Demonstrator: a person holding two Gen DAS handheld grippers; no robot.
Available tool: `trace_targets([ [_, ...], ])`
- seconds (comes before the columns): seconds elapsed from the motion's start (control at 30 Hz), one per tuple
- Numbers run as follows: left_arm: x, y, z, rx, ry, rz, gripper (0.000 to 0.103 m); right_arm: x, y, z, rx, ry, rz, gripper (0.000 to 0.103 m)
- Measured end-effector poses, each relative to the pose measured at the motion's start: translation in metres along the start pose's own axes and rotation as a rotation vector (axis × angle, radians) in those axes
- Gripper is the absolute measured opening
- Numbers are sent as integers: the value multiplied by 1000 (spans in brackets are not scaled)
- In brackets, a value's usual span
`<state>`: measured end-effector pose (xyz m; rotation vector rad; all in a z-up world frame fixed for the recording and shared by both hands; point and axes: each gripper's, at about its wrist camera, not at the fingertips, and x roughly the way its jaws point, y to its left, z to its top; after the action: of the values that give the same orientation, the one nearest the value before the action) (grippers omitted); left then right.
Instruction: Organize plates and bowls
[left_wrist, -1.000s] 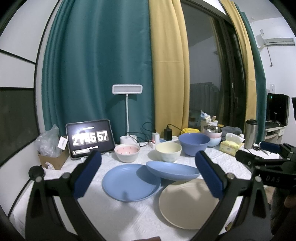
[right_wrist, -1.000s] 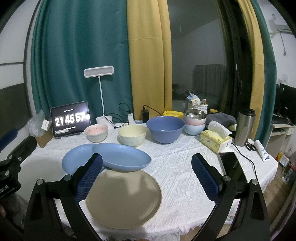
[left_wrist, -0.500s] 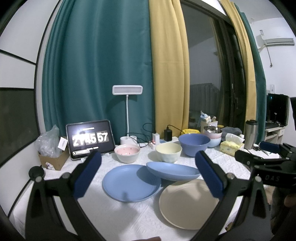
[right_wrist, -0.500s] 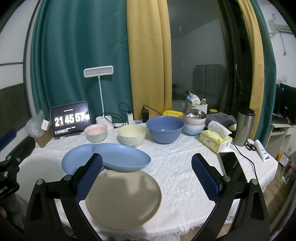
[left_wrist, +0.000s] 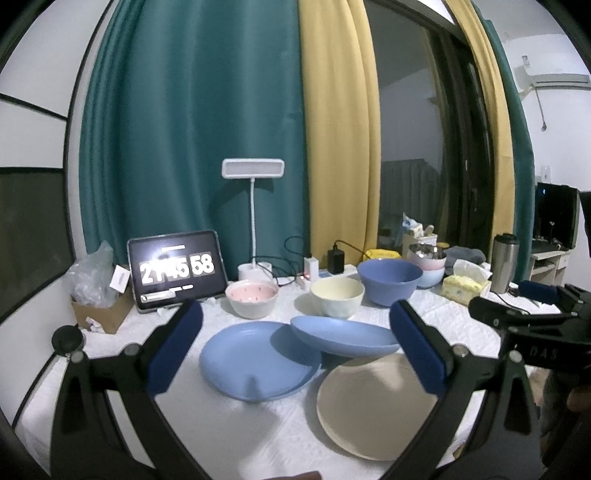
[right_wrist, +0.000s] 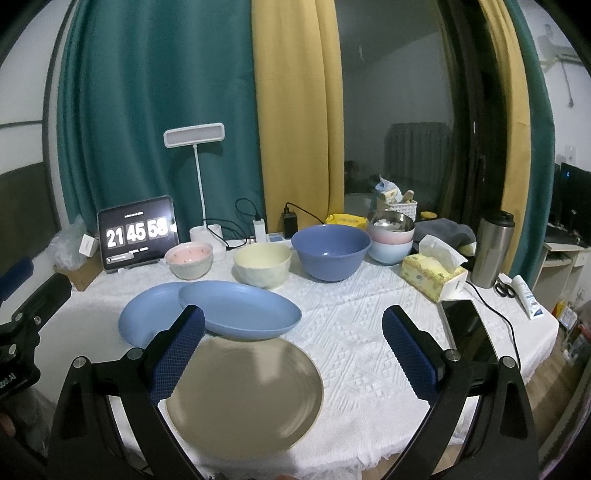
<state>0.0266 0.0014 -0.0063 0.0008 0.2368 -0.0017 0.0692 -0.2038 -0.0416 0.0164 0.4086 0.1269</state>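
Note:
On the white tablecloth lie a round blue plate (left_wrist: 255, 360) (right_wrist: 147, 314), an oval blue dish (left_wrist: 343, 334) (right_wrist: 240, 308) resting across it, and a beige plate (left_wrist: 373, 402) (right_wrist: 245, 389) nearest me. Behind them stand a pink bowl (left_wrist: 252, 297) (right_wrist: 189, 260), a cream bowl (left_wrist: 337, 297) (right_wrist: 263, 264) and a large blue bowl (left_wrist: 389, 280) (right_wrist: 330, 254). My left gripper (left_wrist: 295, 345) is open above the blue plate. My right gripper (right_wrist: 291, 349) is open above the beige plate's far edge. Both hold nothing.
At the back stand a tablet clock (right_wrist: 136, 234), a white lamp (right_wrist: 195, 147), chargers with cables, stacked pastel bowls (right_wrist: 389, 238), a tissue box (right_wrist: 432, 273) and a steel tumbler (right_wrist: 493, 249). A phone (right_wrist: 467, 328) lies near the right table edge. A cardboard box (left_wrist: 99, 310) sits far left.
The clock went from 57 to 58. Both grippers and all dishes stay nearly where they were.

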Motion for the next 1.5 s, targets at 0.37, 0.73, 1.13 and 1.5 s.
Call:
trace_targets([
  [0.37, 36, -8, -3, 14, 48, 8, 102, 32, -6, 8, 16, 50, 5, 99],
  [0.73, 78, -16, -6, 24, 107, 28, 102, 77, -18, 18, 27, 114, 12, 99],
  [1.13, 135, -19, -8, 31, 186, 27, 102, 130, -29, 19, 38, 191, -4, 99],
  [1.5, 177, -21, -19, 47, 272, 34, 101, 175, -32, 13, 45, 265, 18, 99],
])
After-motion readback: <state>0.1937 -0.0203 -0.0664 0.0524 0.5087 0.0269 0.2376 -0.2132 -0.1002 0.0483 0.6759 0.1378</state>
